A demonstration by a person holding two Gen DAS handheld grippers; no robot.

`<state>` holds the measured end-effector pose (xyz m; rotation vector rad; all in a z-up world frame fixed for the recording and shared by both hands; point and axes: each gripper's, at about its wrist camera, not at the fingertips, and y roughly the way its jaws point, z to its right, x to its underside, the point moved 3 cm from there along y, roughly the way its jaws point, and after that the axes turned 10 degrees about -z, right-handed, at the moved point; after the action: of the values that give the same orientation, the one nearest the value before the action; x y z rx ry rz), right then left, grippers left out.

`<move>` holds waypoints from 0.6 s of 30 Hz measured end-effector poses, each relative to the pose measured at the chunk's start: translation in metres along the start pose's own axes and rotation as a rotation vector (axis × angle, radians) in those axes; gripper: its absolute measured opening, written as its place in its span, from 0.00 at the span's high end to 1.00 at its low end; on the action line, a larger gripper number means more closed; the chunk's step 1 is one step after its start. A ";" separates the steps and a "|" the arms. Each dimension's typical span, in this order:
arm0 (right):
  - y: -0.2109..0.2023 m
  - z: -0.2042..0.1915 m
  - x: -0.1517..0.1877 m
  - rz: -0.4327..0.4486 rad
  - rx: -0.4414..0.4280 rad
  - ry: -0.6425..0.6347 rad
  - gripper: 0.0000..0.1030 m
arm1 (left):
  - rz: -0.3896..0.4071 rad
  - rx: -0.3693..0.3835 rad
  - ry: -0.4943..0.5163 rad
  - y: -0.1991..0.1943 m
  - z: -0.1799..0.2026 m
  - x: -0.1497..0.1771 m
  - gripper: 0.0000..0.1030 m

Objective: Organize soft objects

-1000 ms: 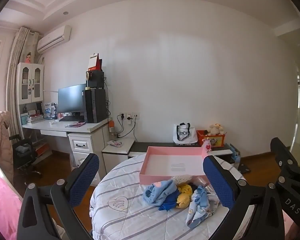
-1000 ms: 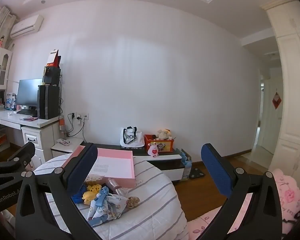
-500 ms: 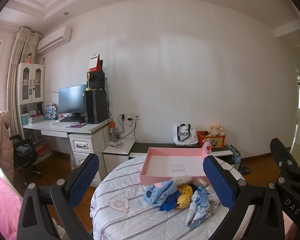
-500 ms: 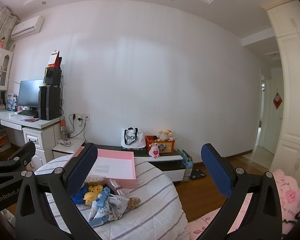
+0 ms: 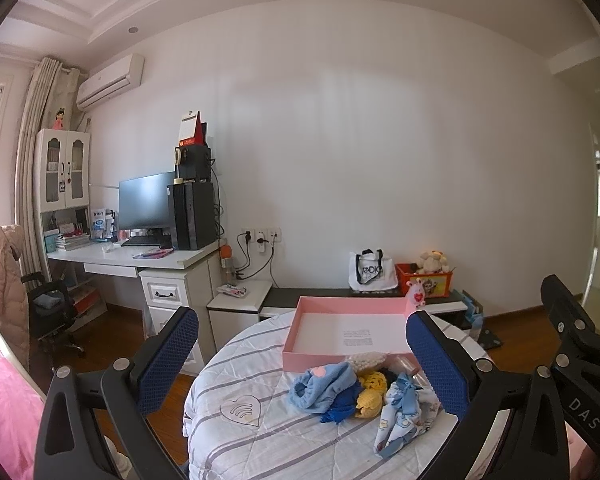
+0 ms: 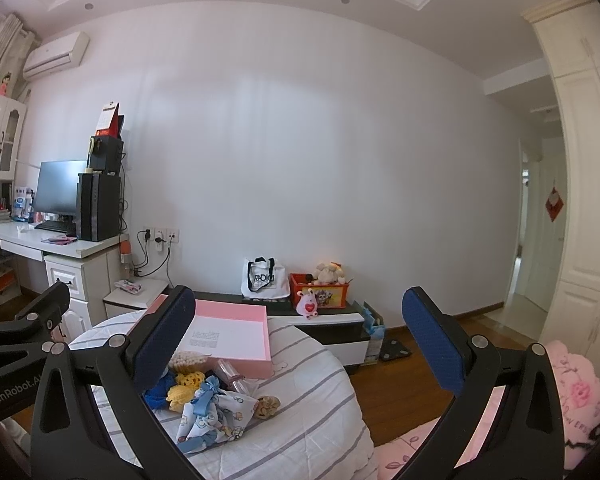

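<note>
We see the left hand-held gripper (image 5: 302, 354) raised above the round worktop (image 5: 236, 384) covered with a white quilted cloth with grey stripes, its blue-padded jaws spread wide with nothing between them; the right hand-held gripper (image 6: 300, 340) hangs likewise agape and empty, and its black frame shows at the right edge of the left wrist view. On the worktop lies a heap of soft things: a light blue knitted garment with a pink patch (image 5: 324, 384), a dark blue cloth (image 5: 340, 408) under it, yellow crocheted pieces (image 5: 370, 394), and a white printed baby garment with a blue ribbon bow (image 5: 400, 412). Touching the far side of the heap sits a shallow pink cardboard box (image 5: 300, 356), open, with a white printed sheet on its floor. In the right wrist view a small tan ruffled piece (image 6: 268, 404) lies just beside the printed garment, and a bundle of cream fringe (image 6: 186, 360) rests against the box wall; the left pad of that gripper hides part of the heap. Beyond the worktop we see a low dark cabinet (image 5: 312, 294) carrying a white tote bag (image 5: 370, 272) and an orange toy bin with a plush animal (image 5: 426, 276), a white desk with a black monitor (image 5: 144, 202) to the left, and pink bedding (image 6: 576, 392) at the right.
</note>
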<state>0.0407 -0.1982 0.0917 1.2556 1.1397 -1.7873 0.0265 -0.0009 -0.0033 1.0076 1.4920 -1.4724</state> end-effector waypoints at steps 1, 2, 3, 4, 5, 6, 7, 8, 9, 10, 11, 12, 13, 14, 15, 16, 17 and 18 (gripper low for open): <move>0.000 0.000 0.000 0.001 0.001 -0.001 0.00 | 0.000 0.000 0.000 0.000 0.000 0.000 0.00; -0.001 0.000 -0.001 0.001 0.001 -0.001 0.00 | 0.001 -0.001 0.000 0.000 0.001 0.000 0.00; -0.001 0.000 -0.001 0.002 0.001 -0.001 0.00 | 0.001 -0.002 0.000 0.000 0.000 0.000 0.00; -0.002 0.000 -0.001 0.003 0.002 -0.001 0.00 | 0.002 -0.003 0.000 -0.001 -0.001 0.000 0.00; -0.003 0.000 -0.002 0.004 0.003 -0.001 0.00 | 0.003 -0.004 0.000 -0.001 -0.001 0.000 0.00; -0.003 0.000 -0.002 0.004 0.003 -0.002 0.00 | 0.002 -0.006 0.000 -0.001 0.000 -0.001 0.00; -0.003 0.000 -0.002 0.004 0.003 -0.002 0.00 | 0.001 -0.006 0.000 0.000 0.000 -0.001 0.00; -0.003 0.000 -0.002 0.004 0.003 -0.002 0.00 | 0.001 -0.005 0.000 0.000 0.000 -0.001 0.00; -0.003 0.000 -0.002 0.005 0.003 -0.002 0.00 | 0.001 -0.005 0.000 0.000 0.000 -0.001 0.00; -0.003 0.000 -0.002 0.006 0.003 -0.002 0.00 | 0.001 -0.005 0.000 0.000 0.000 -0.001 0.00; -0.003 0.000 -0.002 0.005 0.004 -0.002 0.00 | 0.001 -0.005 0.000 0.000 0.000 -0.001 0.00; -0.003 0.000 -0.002 0.005 0.004 -0.002 0.00 | 0.001 -0.006 0.000 0.000 0.000 -0.001 0.00; -0.003 0.000 -0.002 0.005 0.005 -0.003 0.00 | 0.001 -0.006 0.000 0.000 0.000 -0.001 0.00; -0.003 0.000 -0.001 0.005 0.005 -0.003 0.00 | 0.001 -0.006 0.000 0.000 0.000 0.000 0.00; -0.003 0.000 -0.002 0.006 0.006 -0.003 0.00 | 0.002 -0.006 0.000 0.000 0.000 0.000 0.00; -0.003 0.001 -0.002 0.007 0.007 -0.004 0.00 | 0.001 -0.006 0.000 0.000 0.000 -0.001 0.00; -0.003 0.001 -0.002 0.006 0.006 -0.003 0.00 | 0.001 -0.006 0.000 0.001 0.000 -0.001 0.00; -0.003 0.001 -0.001 0.006 0.006 -0.003 0.00 | 0.001 -0.007 0.000 0.001 0.000 -0.001 0.00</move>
<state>0.0385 -0.1979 0.0939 1.2576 1.1286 -1.7892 0.0273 -0.0005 -0.0030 1.0040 1.4948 -1.4657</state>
